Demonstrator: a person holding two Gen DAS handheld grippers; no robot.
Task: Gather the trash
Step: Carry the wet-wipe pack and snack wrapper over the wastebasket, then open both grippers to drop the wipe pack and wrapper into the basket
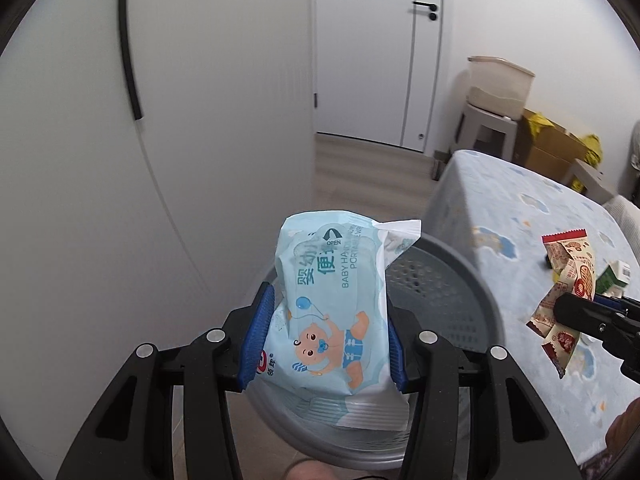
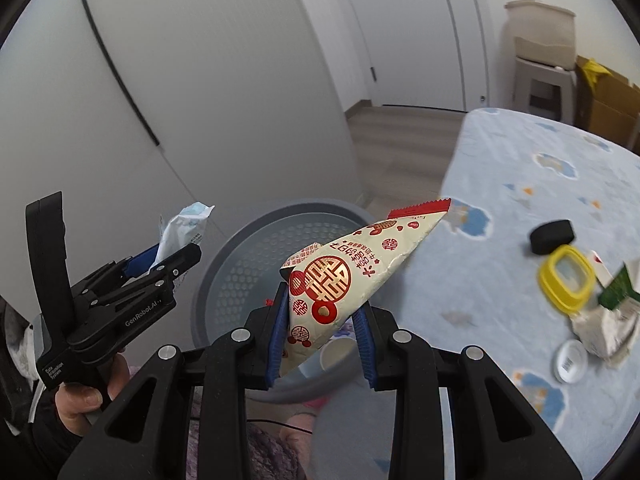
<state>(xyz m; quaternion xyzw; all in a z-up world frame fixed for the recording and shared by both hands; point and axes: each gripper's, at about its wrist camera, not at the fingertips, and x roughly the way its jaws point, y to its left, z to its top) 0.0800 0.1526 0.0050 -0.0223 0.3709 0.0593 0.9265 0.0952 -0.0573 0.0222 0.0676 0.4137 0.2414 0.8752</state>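
Note:
My left gripper (image 1: 322,344) is shut on a light blue baby wipes pack (image 1: 336,304) and holds it above the grey perforated bin (image 1: 448,292). It also shows in the right wrist view (image 2: 176,256), to the left of the bin (image 2: 248,264), with the wipes pack (image 2: 180,232) sticking up. My right gripper (image 2: 322,336) is shut on a white and red snack wrapper (image 2: 344,276), held over the bin's near rim. In the left wrist view the right gripper (image 1: 592,312) sits at the right with the wrapper (image 1: 568,280).
A table with a blue cloud-print cloth (image 2: 520,184) stands to the right of the bin. On it lie a black cap (image 2: 552,236), a yellow lid (image 2: 566,280), a green carton (image 2: 620,292), crumpled paper (image 2: 604,328) and a white lid (image 2: 570,360). Boxes and a stool (image 2: 544,80) stand behind.

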